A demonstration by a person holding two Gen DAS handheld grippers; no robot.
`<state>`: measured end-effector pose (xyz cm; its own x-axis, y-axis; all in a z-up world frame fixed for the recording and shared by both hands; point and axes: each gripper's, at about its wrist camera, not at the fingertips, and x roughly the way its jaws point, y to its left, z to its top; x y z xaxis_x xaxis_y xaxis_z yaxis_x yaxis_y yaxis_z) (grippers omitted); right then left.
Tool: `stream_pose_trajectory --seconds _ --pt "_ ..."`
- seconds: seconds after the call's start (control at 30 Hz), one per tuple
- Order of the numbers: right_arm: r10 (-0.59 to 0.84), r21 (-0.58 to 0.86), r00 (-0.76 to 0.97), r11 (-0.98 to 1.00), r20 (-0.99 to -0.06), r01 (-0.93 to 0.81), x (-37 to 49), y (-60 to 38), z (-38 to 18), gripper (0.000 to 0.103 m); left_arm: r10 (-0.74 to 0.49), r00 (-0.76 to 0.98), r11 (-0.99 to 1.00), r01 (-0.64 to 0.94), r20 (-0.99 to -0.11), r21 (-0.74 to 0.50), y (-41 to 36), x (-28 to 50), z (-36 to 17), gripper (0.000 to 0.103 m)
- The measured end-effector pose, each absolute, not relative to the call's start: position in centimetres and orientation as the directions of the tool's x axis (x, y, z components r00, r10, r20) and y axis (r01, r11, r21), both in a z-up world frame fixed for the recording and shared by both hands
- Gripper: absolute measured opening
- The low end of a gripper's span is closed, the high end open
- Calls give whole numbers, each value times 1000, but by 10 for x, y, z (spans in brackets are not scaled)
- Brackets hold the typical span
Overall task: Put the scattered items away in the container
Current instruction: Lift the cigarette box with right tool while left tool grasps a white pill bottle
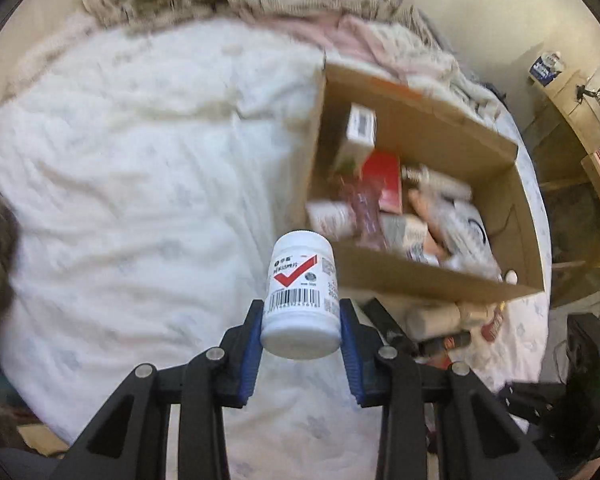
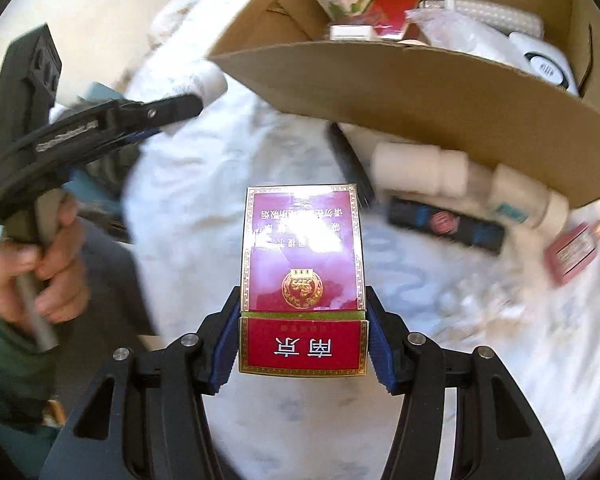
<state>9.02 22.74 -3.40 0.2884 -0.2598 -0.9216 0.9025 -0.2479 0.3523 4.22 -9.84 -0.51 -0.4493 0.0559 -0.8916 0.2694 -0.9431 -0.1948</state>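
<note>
Left gripper: blue pads clamped on white pill bottle, held above bedsheet beside cardboard box. Right gripper: fingers clamped on red cigarette pack, near box front wall.

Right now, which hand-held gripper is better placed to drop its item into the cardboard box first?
Left, probably: its white bottle hangs beside the cardboard box rim. The right's red carton looks farther short of it.

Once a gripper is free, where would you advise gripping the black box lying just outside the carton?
Probably across the short width of the black box, near its middle, coming from above: it lies flat on the bedsheet, long and slim, with open sheet along its near side, though bottles crowd the far side.
</note>
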Motion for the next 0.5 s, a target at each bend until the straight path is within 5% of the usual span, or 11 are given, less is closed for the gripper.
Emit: stream_pose_trajectory --seconds 0.5 --pt "-602 475 328 -97 -728 875 101 196 52 60 46 -615 -921 278 -787 -272 -93 26 31 35"
